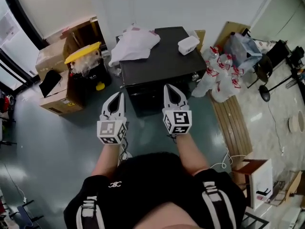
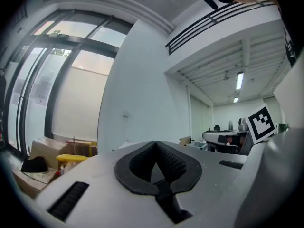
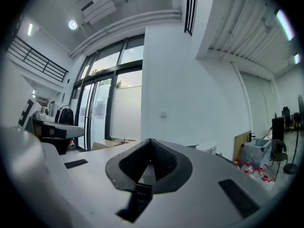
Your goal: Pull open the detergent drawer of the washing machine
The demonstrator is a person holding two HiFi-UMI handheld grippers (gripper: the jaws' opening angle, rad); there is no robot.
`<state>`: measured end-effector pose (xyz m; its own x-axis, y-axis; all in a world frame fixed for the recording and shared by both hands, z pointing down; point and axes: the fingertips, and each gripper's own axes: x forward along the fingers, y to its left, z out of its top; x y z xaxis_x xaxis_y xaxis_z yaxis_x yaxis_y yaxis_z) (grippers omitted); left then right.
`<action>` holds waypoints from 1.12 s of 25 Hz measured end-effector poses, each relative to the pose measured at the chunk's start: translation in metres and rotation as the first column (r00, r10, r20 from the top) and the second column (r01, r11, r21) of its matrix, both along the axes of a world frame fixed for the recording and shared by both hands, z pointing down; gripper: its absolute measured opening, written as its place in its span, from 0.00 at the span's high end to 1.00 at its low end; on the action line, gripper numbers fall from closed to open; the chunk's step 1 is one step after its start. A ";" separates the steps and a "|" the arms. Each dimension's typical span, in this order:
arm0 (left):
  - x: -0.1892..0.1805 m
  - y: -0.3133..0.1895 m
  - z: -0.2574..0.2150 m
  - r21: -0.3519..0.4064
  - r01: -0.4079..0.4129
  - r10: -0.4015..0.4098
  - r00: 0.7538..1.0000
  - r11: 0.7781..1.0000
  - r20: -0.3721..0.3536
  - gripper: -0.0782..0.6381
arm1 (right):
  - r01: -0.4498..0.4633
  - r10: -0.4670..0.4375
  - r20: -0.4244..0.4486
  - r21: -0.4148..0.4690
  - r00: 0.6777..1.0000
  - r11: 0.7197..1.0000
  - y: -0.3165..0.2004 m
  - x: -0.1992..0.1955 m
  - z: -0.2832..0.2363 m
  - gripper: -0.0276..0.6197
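The washing machine (image 1: 159,56) is a black box against the white wall, seen from above in the head view. A white cloth (image 1: 134,43) and a small white box (image 1: 188,44) lie on its top. Its front face (image 1: 145,99) is steeply foreshortened, and I cannot make out the detergent drawer on it. My left gripper (image 1: 120,96) is held just short of the front's left part, jaws together and empty. My right gripper (image 1: 169,88) is level in front of the machine's middle, also shut and empty. Both gripper views look over the shut jaws at the white wall.
Cardboard boxes (image 1: 55,56) and a yellow-lidded bin (image 1: 84,53) stand left of the machine. A heap of plastic bottles (image 1: 220,75) and a wooden board (image 1: 234,123) lie to its right. A white cable (image 1: 224,162) trails on the floor near the person's right side.
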<state>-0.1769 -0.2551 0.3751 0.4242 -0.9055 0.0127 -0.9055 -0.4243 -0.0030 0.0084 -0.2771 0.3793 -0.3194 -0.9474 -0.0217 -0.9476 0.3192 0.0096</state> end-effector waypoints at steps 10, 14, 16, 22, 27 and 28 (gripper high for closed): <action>-0.027 -0.020 0.001 -0.010 -0.074 0.074 0.997 0.997 0.023 0.90 | -0.036 0.036 -0.001 0.017 0.999 0.999 0.000 -0.034 0.006 0.95; -0.025 -0.020 0.000 -0.008 -0.082 0.083 0.996 0.997 0.019 0.90 | 0.039 -0.040 0.067 0.014 0.997 0.999 -0.001 -0.041 0.008 0.95; -0.024 -0.021 0.000 -0.011 -0.083 0.083 0.996 0.996 0.016 0.90 | 0.114 -0.111 0.184 -0.009 0.977 0.993 -0.005 -0.044 0.009 0.61; -0.032 -0.020 0.009 -0.035 -0.057 0.057 0.998 0.998 0.008 0.90 | 0.256 -0.191 0.557 -0.041 0.808 0.966 -0.015 -0.037 0.024 0.55; -0.044 -0.020 0.021 -0.058 -0.015 0.015 1.000 0.998 0.007 0.90 | 0.370 -0.188 0.824 -0.028 0.535 0.929 -0.028 -0.030 0.060 0.55; -0.047 -0.021 0.025 -0.065 -0.005 0.006 1.000 0.998 0.009 0.90 | 0.392 -0.194 0.859 -0.008 0.475 0.920 -0.032 -0.031 0.068 0.55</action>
